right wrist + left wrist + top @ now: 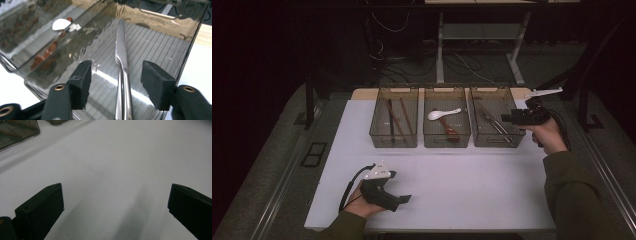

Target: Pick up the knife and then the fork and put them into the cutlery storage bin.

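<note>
Three smoky clear bins stand in a row at the table's far side. The left bin [377, 117] holds dark and brown chopsticks [398, 117]. The middle bin [428, 137] holds a white spoon [443, 113] and a brown spoon [449, 129]. The right bin [517, 135] holds metal cutlery [495, 125]. My right gripper [511, 119] hovers open over that bin's right side; a steel knife [122, 57] lies on the ribbed floor under the gap between the jaws. My left gripper [404, 199] rests open low over the bare white table [112, 162] at the front left.
The white table [452, 175] has a wide bare area between the bins and the front edge. Beyond the bins a wooden strip, desk legs and cables stand in the dark. Corners of two bins [15, 131] lie at the left gripper view's top left.
</note>
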Motion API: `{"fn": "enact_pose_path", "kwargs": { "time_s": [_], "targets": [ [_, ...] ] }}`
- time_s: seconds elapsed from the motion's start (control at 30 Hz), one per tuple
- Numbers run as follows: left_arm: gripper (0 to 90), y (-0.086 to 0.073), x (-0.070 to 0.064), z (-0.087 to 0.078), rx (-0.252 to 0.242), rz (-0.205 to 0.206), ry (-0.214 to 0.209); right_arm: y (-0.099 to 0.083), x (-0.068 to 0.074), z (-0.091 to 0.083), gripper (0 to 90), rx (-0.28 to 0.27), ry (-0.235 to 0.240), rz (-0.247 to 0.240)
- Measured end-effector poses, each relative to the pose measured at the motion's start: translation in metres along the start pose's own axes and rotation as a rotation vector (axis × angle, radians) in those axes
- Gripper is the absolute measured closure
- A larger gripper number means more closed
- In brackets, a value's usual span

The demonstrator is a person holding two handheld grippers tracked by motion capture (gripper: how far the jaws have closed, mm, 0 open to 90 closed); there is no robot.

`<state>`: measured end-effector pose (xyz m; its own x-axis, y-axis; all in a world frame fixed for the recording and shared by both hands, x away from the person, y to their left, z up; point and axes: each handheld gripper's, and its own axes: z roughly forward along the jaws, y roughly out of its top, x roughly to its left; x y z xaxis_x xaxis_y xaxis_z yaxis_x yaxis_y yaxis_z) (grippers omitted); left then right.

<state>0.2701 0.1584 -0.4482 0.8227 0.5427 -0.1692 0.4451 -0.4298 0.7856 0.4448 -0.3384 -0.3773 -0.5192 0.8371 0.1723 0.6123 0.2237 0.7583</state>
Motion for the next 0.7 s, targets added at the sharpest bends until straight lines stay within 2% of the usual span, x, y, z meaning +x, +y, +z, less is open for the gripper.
{"fn": "enact_pose_path", "kwargs": {
  "time_s": [0.1,0.2,0.43,0.7],
  "targets": [
    [0.0,0.001,0.000,0.001,0.001,-0.004,0.009,-0.001,0.004,-0.004,35.7,-0.027,-0.016,0.009],
    [0.0,0.001,-0.001,0.001,0.002,-0.006,0.018,-0.003,0.008,-0.008,33.9,-0.050,0.002,0.009],
    [0.0,0.002,-0.001,0.000,0.001,-0.006,0.026,-0.011,0.023,-0.013,29.3,-0.072,0.012,-0.033],
    [0.0,0.003,-0.002,0.001,-0.001,0.003,0.024,-0.026,0.046,-0.023,25.2,-0.110,0.055,-0.081]
  ]
}}
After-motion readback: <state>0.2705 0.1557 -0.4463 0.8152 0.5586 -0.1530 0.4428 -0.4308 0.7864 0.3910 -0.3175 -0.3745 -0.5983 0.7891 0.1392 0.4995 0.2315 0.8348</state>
